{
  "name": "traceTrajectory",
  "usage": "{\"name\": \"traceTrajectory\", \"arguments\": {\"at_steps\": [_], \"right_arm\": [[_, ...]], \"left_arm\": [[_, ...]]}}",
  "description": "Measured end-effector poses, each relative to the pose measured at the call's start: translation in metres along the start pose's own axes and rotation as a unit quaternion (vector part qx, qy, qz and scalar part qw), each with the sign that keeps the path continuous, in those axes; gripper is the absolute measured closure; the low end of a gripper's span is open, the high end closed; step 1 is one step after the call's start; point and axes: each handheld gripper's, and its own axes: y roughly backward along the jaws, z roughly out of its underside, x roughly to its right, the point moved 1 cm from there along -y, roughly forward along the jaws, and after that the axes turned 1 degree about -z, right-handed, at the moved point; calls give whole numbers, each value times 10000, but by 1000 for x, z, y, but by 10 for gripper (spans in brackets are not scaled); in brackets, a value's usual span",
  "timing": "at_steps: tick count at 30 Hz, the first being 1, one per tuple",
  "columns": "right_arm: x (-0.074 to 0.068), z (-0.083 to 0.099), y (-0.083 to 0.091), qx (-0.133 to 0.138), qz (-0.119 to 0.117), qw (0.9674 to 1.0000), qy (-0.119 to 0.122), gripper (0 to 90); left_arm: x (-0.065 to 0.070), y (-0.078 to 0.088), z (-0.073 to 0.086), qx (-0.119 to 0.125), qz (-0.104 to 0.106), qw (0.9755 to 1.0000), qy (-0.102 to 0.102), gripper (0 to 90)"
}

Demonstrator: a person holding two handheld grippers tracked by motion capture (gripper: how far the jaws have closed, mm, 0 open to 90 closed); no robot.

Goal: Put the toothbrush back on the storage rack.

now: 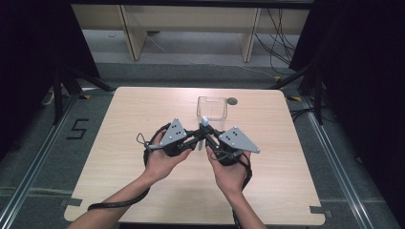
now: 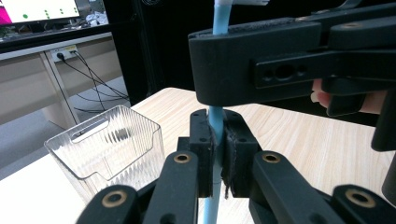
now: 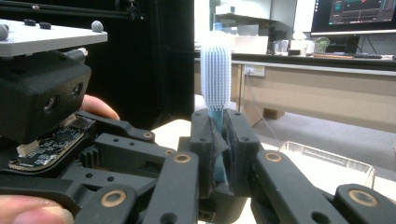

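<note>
Risk: brush [image 3: 215, 77] is pinched upright by both grippers at once, left [image 1: 193, 138] low on the handle, right [image 1: 208, 134] just under the bristles, above table centre beside the bin [image 1: 212, 110]; uneven release could tip or drop it.

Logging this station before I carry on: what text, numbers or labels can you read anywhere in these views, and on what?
"5": black marking on the floor left of the table.
Monitor in the left gripper view: too blurred to read.
Monitor in the right gripper view: too small to read.
</note>
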Motion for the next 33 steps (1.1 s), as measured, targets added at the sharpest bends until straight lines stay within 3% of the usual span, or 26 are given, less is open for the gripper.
{"name": "traceTrajectory", "arguments": {"at_steps": [5, 8, 11, 18, 19, 20, 24, 28, 29, 30, 31, 33], "right_arm": [[2, -1, 1, -70, -13, 10000, -41, 846], [1, -1, 2, -124, -28, 9998, -142, 848], [5, -2, 1, -78, -74, 9999, -67, 848], [18, -1, 0, -73, 74, 9999, -119, 847], [22, -2, 0, -64, 159, 9999, -6, 847], [21, -1, 0, -83, 159, 9997, -157, 847], [29, -3, 0, -43, 236, 9997, -12, 847], [34, -3, 1, -110, 263, 9995, -110, 847], [36, -4, 1, -69, 297, 9995, -17, 846], [37, -3, 1, -93, 223, 9996, -114, 846], [40, -3, 0, -29, 281, 9996, 6, 846], [42, -3, 1, -86, 293, 9995, 27, 846]], "left_arm": [[0, 1, 1, 34, -8, 10000, -50, 811], [-1, 1, 3, -15, -6, 9999, -107, 732], [-4, 4, 7, -58, -54, 9999, -141, 649], [-17, 26, 18, -244, -297, 9992, -80, 474], [-20, 28, 20, -277, -335, 9990, -90, 457], [-22, 31, 22, -327, -372, 9987, -102, 441], [-31, 42, 27, -400, -530, 9977, -97, 399], [-38, 53, 30, -439, -679, 9967, -86, 382], [-40, 55, 32, -439, -709, 9965, -70, 380], [-41, 58, 33, -473, -726, 9962, -95, 378], [-43, 60, 34, -488, -746, 9960, -90, 377], [-44, 62, 35, -491, -762, 9958, -89, 376]]}}
